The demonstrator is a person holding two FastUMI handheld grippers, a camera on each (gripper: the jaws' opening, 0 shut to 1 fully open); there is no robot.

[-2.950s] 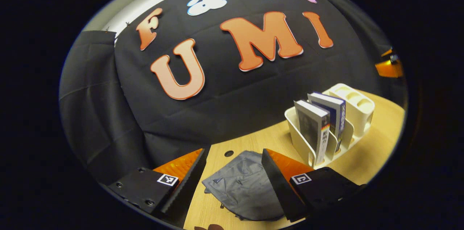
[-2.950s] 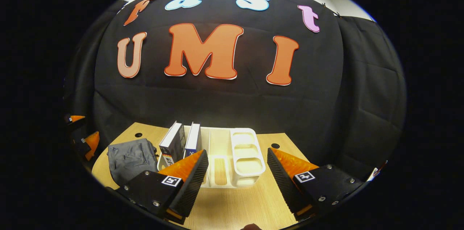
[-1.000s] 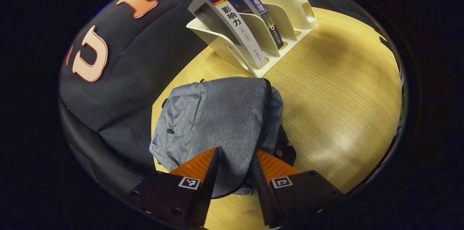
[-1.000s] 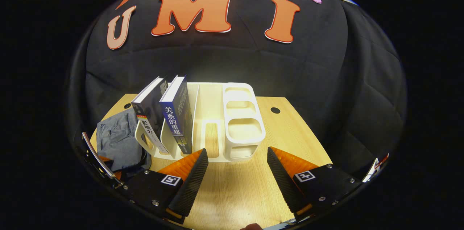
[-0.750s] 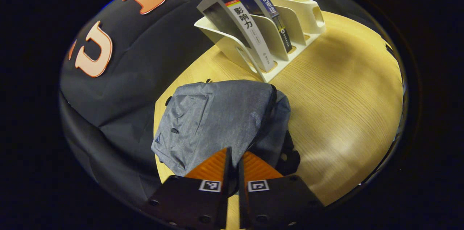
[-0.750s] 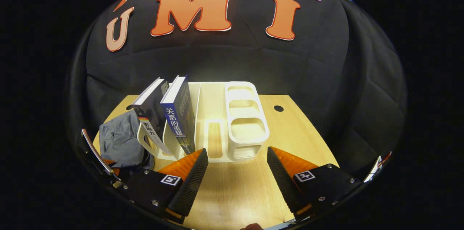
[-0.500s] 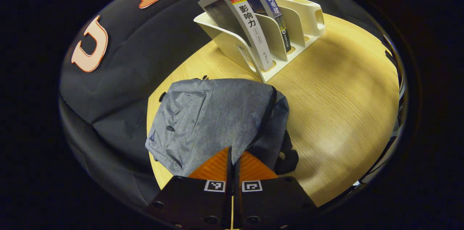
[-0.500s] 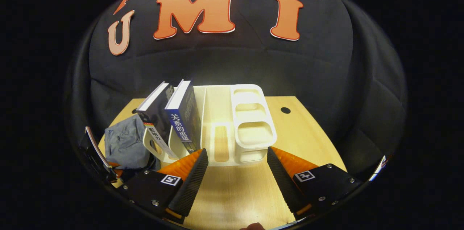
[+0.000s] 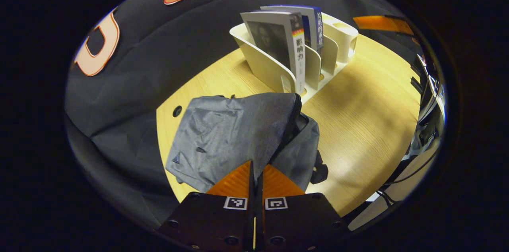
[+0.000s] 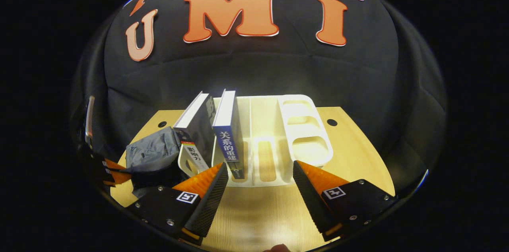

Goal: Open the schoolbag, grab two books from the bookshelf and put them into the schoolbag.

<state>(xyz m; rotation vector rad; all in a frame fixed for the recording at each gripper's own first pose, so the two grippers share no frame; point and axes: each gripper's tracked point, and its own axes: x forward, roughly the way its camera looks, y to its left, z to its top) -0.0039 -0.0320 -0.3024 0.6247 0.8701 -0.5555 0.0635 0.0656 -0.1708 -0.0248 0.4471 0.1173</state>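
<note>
The grey schoolbag [image 9: 222, 132] lies on the wooden table [image 9: 370, 117]. My left gripper [image 9: 256, 168] is shut on the near edge of its front panel, by the zip. That panel is raised, and a dark gap [image 9: 297, 119] shows along the zip. Behind the bag stands the white bookshelf [image 9: 268, 71], holding a grey-covered book [image 9: 274, 39] and a blue book [image 9: 314, 21]. In the right gripper view, my right gripper [image 10: 258, 170] hangs open just before the bookshelf [image 10: 304, 125], its left finger close to the blue book [image 10: 226, 130]. The dark book [image 10: 199, 123] leans beside it. The schoolbag [image 10: 153, 150] and left gripper [image 10: 105, 164] sit at the left.
The bookshelf's right side has empty slots and cup-like compartments [image 10: 308, 144]. Bare table [image 10: 254, 212] lies in front of the shelf. Small round holes [image 9: 177, 111] mark the table's back corners. Cables hang past the table's right edge [image 9: 421, 140].
My left gripper closed on the bag's front panel edge and lifted it, so the zip gap widened. My right gripper stayed open and swung left toward the books.
</note>
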